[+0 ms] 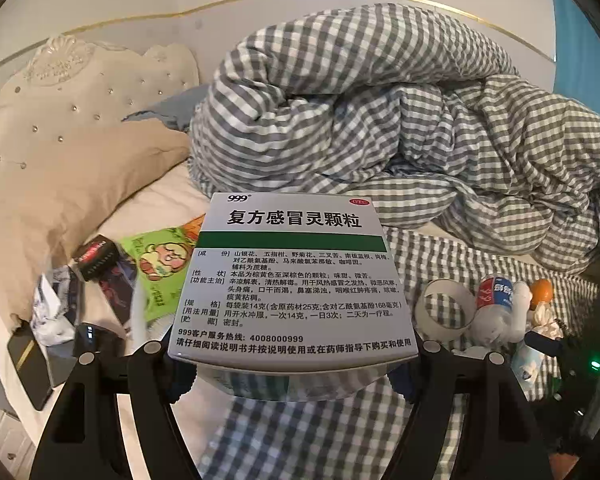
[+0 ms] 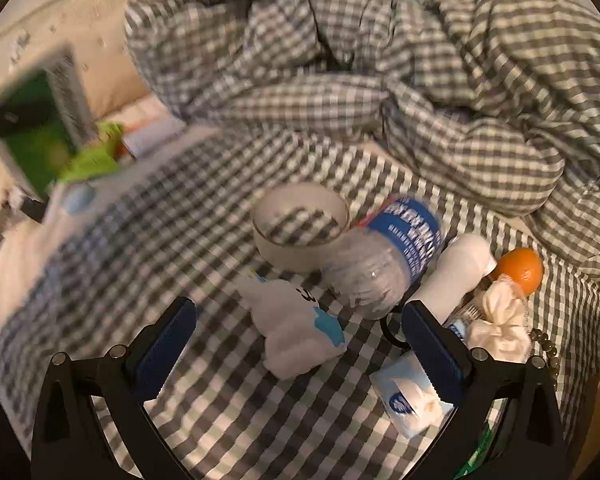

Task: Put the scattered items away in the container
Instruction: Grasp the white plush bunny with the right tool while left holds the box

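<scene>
My left gripper (image 1: 292, 364) is shut on a white medicine box (image 1: 296, 280) with a green stripe, held up above the bed; the same box shows blurred at the left of the right wrist view (image 2: 40, 132). My right gripper (image 2: 300, 320) stands open over the checked sheet, its pads touching nothing. Below it lies a crumpled white and blue wad (image 2: 296, 328). Just beyond are a tape roll (image 2: 300, 240), a clear water bottle (image 2: 384, 264) with a blue label, a white bottle (image 2: 456, 276), an orange (image 2: 520, 270), a crumpled tissue (image 2: 500, 320) and a tissue packet (image 2: 408, 404). No container is in view.
A bunched grey checked quilt (image 1: 380, 112) fills the far side of the bed. A beige pillow (image 1: 60, 160) lies at the left. Near it are a green snack packet (image 1: 160, 268), a black box (image 1: 96, 260) and a dark phone (image 1: 28, 364).
</scene>
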A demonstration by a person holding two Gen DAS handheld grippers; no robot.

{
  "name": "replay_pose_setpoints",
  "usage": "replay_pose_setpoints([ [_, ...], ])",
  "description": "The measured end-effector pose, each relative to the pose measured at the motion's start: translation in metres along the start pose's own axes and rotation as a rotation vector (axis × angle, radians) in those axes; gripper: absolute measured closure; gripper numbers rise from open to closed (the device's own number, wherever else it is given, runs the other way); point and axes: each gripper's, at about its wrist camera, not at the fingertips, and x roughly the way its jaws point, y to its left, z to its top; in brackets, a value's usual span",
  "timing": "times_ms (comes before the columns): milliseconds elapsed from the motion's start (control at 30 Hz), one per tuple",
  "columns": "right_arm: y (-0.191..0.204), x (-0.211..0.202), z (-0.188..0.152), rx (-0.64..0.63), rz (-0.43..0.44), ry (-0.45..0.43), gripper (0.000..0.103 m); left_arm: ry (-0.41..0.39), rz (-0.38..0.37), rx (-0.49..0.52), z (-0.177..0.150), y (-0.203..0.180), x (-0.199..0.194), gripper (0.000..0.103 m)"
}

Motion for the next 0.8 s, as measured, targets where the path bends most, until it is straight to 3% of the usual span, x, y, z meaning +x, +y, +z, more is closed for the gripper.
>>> replay_pose_setpoints([
  [133, -0.005, 0.023, -0.003, 0.045, 0.070, 0.075, 0.001, 0.005, 0.002, -0.005, -0.001, 0.004, 0.000, 0.026],
  [200, -0.004, 0.029, -0.004, 0.038, 0.064, 0.084, 0.003, 0.005, 0.003, -0.009, -0.002, 0.005, 0.000, 0.026],
  [233, -0.003, 0.031, -0.005, 0.031, 0.054, 0.084, 0.011, 0.006, 0.003, -0.009, -0.003, 0.005, 0.000, 0.026],
  [267, -0.002, 0.033, -0.006, 0.028, 0.049, 0.086, 0.026, 0.008, 0.002, -0.008, -0.003, 0.004, 0.001, 0.026],
  [333, -0.003, 0.038, -0.006, 0.035, 0.050, 0.107, 0.047, 0.011, 0.001, -0.006, -0.004, 0.002, 0.002, 0.026],
  [533, -0.008, 0.033, -0.007, 0.061, 0.064, 0.094, 0.047, 0.014, -0.006, 0.004, -0.006, -0.004, 0.001, 0.026],
  [800, -0.007, -0.010, 0.000, 0.061, 0.059, 0.006, 0.047, -0.010, -0.018, 0.019, -0.002, -0.016, -0.018, 0.026],
])
